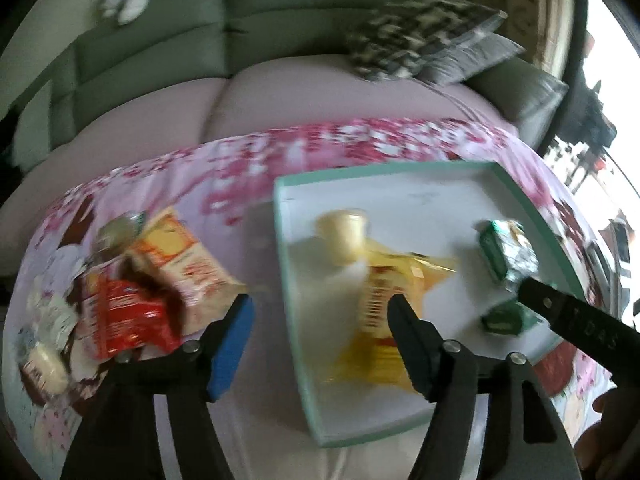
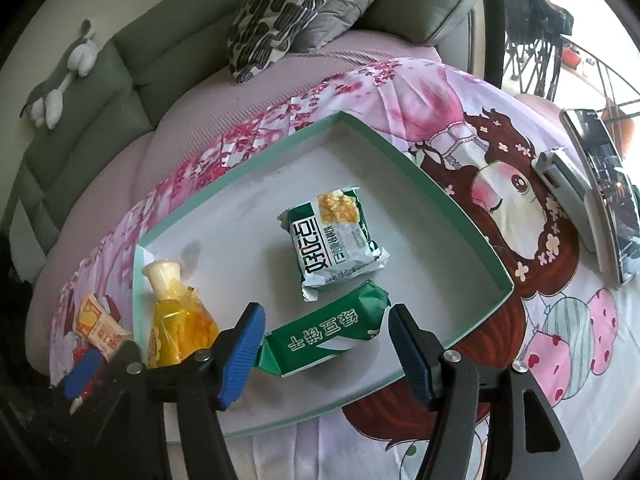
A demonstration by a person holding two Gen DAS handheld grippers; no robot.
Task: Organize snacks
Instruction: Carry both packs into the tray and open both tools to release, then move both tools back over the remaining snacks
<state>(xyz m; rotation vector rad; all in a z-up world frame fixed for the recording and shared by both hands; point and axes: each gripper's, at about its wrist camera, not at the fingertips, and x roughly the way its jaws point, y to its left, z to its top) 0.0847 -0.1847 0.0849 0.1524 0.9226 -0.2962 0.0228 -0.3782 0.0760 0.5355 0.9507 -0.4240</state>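
A shallow teal-rimmed white tray (image 2: 460, 208) lies on the pink cloth. In it are a yellow jelly pouch with a cream cap (image 2: 176, 312), a green-and-white cracker pack (image 2: 336, 236) and a green snack pack (image 2: 324, 340). My right gripper (image 2: 324, 344) is open, its jaws either side of the green pack. My left gripper (image 1: 320, 320) is open and empty over the tray's left rim (image 1: 288, 280), the yellow pouch (image 1: 384, 292) just beyond its right finger. Loose snacks wait left of the tray: a red pack (image 1: 124, 316) and an orange-and-white pack (image 1: 180, 252).
A phone (image 2: 612, 196) and a silver case (image 2: 564, 176) lie at the table's right. A sofa with patterned cushions (image 2: 280, 12) and a plush toy (image 2: 60, 76) stands behind. More small wrapped snacks (image 1: 44, 360) lie at far left.
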